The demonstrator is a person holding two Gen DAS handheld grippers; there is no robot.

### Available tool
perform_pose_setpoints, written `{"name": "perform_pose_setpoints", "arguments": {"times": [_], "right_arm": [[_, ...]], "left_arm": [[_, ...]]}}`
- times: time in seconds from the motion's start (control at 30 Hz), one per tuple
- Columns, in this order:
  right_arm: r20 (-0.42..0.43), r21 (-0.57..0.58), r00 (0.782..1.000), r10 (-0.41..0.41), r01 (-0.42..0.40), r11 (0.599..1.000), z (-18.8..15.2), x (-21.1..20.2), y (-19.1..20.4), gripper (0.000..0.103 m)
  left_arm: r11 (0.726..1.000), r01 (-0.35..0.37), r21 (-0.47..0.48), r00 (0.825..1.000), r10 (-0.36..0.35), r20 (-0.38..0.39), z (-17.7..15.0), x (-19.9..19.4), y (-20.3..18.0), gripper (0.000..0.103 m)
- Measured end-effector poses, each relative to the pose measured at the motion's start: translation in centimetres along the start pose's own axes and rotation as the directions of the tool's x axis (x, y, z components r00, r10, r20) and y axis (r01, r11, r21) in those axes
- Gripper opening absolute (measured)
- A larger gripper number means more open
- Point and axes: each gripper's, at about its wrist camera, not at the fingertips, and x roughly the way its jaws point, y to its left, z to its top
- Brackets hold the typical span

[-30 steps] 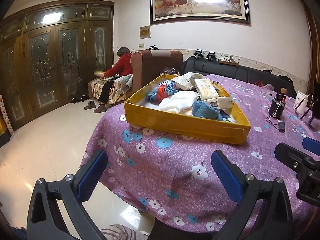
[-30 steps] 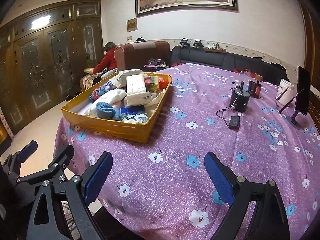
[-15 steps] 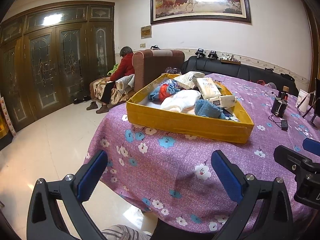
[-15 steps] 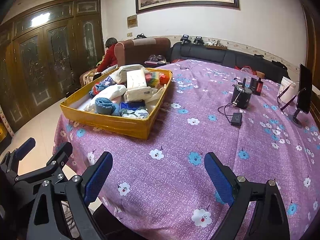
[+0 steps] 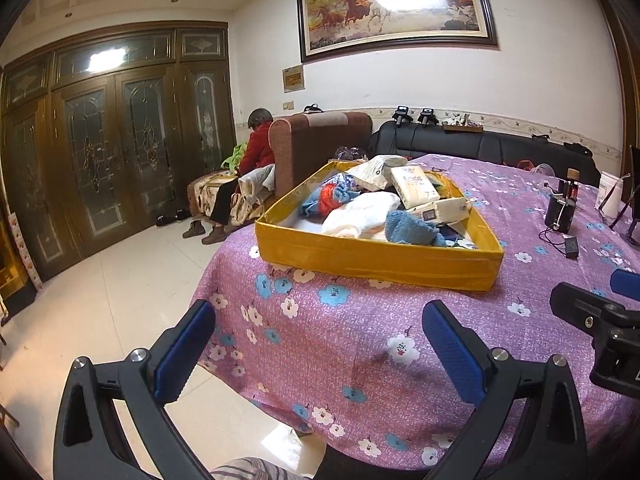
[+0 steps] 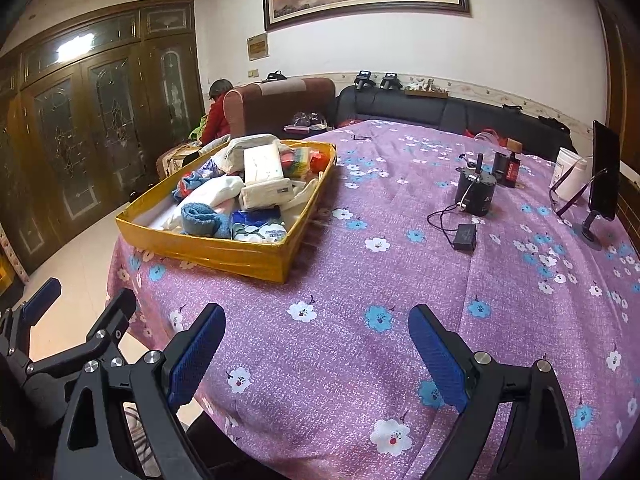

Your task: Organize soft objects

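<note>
The white tissue pack (image 5: pixel 414 186) in the tray seems to read "Face".

A framed horse painting (image 5: pixel 394 6) hung on the white far wall above a black sofa (image 5: pixel 480 146). Dark wooden doors with patterned glass (image 5: pixel 116 152) filled the left wall. The floor (image 5: pixel 100 300) was pale, glossy tile. A person in red (image 5: pixel 258 150) sat beside a brown armchair (image 5: pixel 320 140).
</note>
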Motion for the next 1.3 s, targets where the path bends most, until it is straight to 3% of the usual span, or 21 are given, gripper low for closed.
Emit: {"name": "perform_pose_setpoints", "arguments": {"times": [1.3], "right_arm": [[-0.012,0.0,1.0,0.0,0.0,1.0,-0.27,0.29,0.19,0.095]], "left_arm": [[1.0,-0.015,0.003,1.0,0.015,0.016,0.4,-0.36,0.16,0.103]]}}
